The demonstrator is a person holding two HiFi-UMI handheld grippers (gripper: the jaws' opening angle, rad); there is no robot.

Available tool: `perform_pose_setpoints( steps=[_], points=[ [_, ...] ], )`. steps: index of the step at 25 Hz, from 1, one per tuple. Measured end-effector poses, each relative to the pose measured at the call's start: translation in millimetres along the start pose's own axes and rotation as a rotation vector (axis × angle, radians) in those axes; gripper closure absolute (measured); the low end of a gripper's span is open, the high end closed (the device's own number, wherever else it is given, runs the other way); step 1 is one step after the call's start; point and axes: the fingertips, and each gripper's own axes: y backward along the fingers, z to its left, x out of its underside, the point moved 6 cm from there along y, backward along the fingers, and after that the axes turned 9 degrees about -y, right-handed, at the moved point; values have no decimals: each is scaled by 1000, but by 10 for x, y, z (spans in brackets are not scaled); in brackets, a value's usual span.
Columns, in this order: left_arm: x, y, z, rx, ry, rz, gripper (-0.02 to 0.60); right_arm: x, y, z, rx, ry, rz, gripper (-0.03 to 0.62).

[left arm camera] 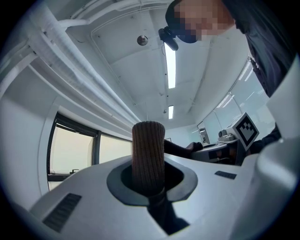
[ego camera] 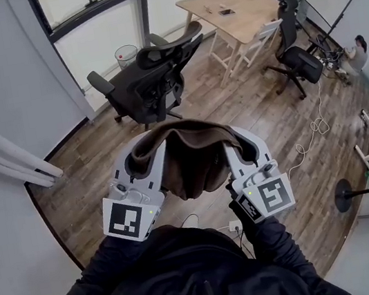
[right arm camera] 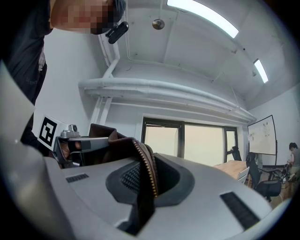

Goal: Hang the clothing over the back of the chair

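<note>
Brown clothing (ego camera: 188, 158) hangs, edges clamped — chair (ego camera: 152, 78) stands apart.

Left gripper (ego camera: 144, 150) and right gripper (ego camera: 236, 140) sit side by side, jaws clamped.

1. In the head view the brown jacket (ego camera: 189, 156) drapes over my jaw tips, so both bites are covered there.
2. From my left gripper view little but its ribbed cuff (left arm camera: 148, 154) shows; the rest drops behind my own casing.
3. The small flat thing (ego camera: 225, 12) on the wooden table (ego camera: 247, 20) (a phone, perhaps) is too small to tell.
</note>
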Motion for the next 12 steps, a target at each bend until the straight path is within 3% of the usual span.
perform_pose_setpoints(
  steps=[12],
  points=[
    [32,-595,-128,-40,-29,17,529,-86,-191,-644,-48,10,-3,565]
  ],
)
